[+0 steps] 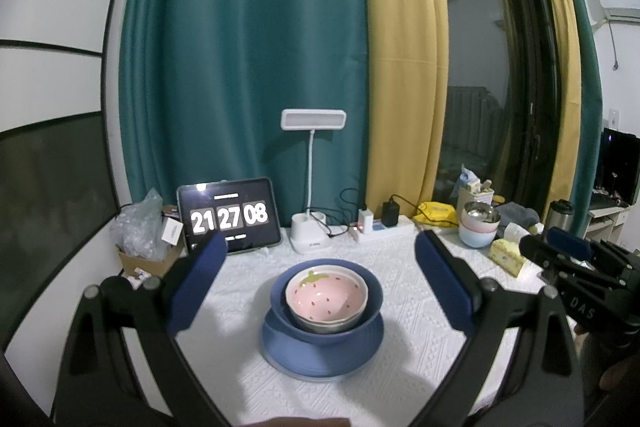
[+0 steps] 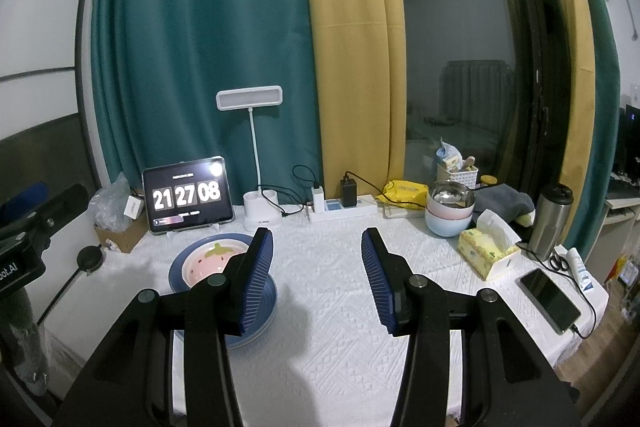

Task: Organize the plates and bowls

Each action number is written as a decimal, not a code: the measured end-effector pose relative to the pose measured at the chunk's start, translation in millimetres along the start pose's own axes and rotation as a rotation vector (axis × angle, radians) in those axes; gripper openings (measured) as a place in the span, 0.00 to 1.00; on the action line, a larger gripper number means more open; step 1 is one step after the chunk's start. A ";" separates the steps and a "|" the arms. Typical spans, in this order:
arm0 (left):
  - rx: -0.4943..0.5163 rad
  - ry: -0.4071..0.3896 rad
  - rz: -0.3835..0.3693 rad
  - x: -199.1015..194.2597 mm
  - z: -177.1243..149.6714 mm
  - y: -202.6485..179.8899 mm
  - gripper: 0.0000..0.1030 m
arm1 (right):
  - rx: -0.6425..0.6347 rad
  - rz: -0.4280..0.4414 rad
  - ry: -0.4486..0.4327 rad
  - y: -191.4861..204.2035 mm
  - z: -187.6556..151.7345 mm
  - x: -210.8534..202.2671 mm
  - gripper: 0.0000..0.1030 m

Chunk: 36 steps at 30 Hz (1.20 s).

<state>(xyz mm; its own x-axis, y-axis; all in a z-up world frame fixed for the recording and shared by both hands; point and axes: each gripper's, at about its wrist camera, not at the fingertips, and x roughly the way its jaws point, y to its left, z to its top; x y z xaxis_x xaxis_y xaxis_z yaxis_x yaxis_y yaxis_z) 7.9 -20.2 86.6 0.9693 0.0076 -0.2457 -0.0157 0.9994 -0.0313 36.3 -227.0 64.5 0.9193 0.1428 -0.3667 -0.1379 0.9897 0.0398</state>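
Observation:
A pink strawberry bowl [image 1: 326,297] sits inside a dark blue bowl [image 1: 370,303], which rests on a blue plate [image 1: 320,361] in the middle of the white cloth. My left gripper [image 1: 320,279] hangs just above and in front of this stack, open wide, nothing between its blue pads. In the right wrist view the same stack lies at lower left, the pink strawberry bowl [image 2: 208,261] partly hidden by my left finger. My right gripper [image 2: 318,279] is open over bare cloth, to the right of the stack. Stacked pastel bowls [image 2: 448,209] with a steel bowl on top stand at the back right.
A tablet clock [image 2: 188,199], a desk lamp [image 2: 260,215] and a power strip [image 2: 344,209] line the back edge. A tissue box [image 2: 488,247], steel tumbler [image 2: 552,219], phone [image 2: 550,299] and scissors lie at the right. A cardboard box [image 1: 148,259] with a plastic bag sits back left.

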 end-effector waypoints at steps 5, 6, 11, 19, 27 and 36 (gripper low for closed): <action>0.002 0.003 -0.003 0.6 -3.2 -0.5 0.93 | -0.001 0.000 0.000 0.0 0.4 -0.1 0.47; 0.002 0.003 -0.003 0.2 -3.4 -0.3 0.93 | -0.001 0.000 0.000 -0.1 0.3 0.3 0.48; 0.002 0.004 -0.004 0.4 -3.3 -0.6 0.93 | 0.000 0.000 0.000 0.2 0.5 -0.9 0.47; 0.004 0.005 -0.005 0.6 -4.5 -0.8 0.93 | -0.001 0.000 0.001 -0.2 0.6 -0.1 0.47; 0.006 0.006 -0.005 1.7 -4.2 -1.6 0.93 | -0.002 0.002 0.002 -0.2 1.1 -0.8 0.47; 0.006 0.007 -0.005 1.9 -4.6 -1.5 0.93 | -0.002 0.002 0.002 -1.0 1.4 0.3 0.47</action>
<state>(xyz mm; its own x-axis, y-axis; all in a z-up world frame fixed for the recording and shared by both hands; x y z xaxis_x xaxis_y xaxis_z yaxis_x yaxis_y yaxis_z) 8.6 -21.8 81.7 0.9675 0.0022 -0.2528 -0.0094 0.9996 -0.0270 37.2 -228.0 65.7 0.9183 0.1445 -0.3685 -0.1401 0.9894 0.0388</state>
